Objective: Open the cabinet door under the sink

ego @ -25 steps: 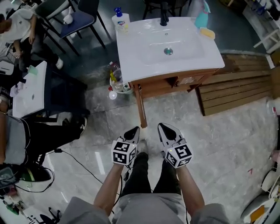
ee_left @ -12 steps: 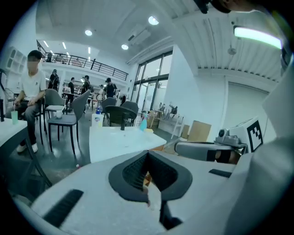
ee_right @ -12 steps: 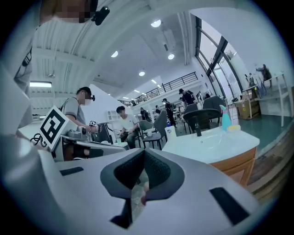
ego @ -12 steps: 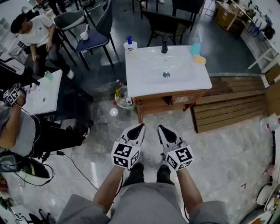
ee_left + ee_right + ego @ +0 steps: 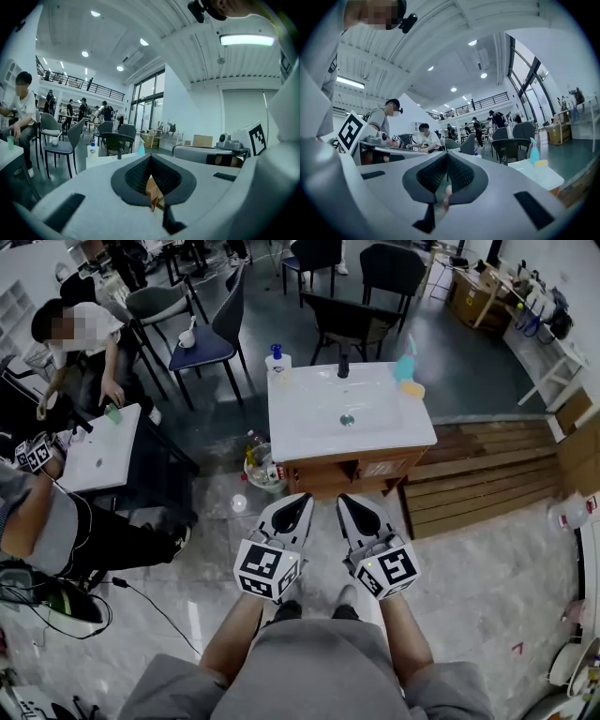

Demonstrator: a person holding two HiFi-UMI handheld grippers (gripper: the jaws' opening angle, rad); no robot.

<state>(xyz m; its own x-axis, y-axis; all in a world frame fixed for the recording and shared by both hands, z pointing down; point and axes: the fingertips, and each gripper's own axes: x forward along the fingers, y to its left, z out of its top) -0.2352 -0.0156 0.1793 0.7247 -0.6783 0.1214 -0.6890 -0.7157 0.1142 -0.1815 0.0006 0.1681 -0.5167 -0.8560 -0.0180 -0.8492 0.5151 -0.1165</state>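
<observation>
The sink cabinet point(image 5: 352, 469) is a wooden unit under a white basin top point(image 5: 375, 423), straight ahead in the head view. Its front is seen steeply from above, so I cannot tell how its door stands. My left gripper point(image 5: 302, 500) and right gripper point(image 5: 343, 500) are held side by side in the air short of the cabinet, touching nothing. Both point level toward it. The left gripper point(image 5: 151, 157) is shut and empty in its own view, with the basin top point(image 5: 101, 159) ahead. The right gripper point(image 5: 446, 154) is shut and empty too.
A black faucet point(image 5: 343, 365), a soap bottle point(image 5: 276, 359), a blue spray bottle point(image 5: 406, 367) and a yellow sponge point(image 5: 413, 388) stand on the basin top. A bin of bottles point(image 5: 263, 468) sits at the cabinet's left, wooden boards point(image 5: 487, 465) at its right. Chairs point(image 5: 349, 320) stand behind. A seated person and small white table point(image 5: 98, 448) are at left.
Both grippers have risen together, still shut and side by side. The head view has pulled up and back, so the sink looks smaller and farther up the picture.
</observation>
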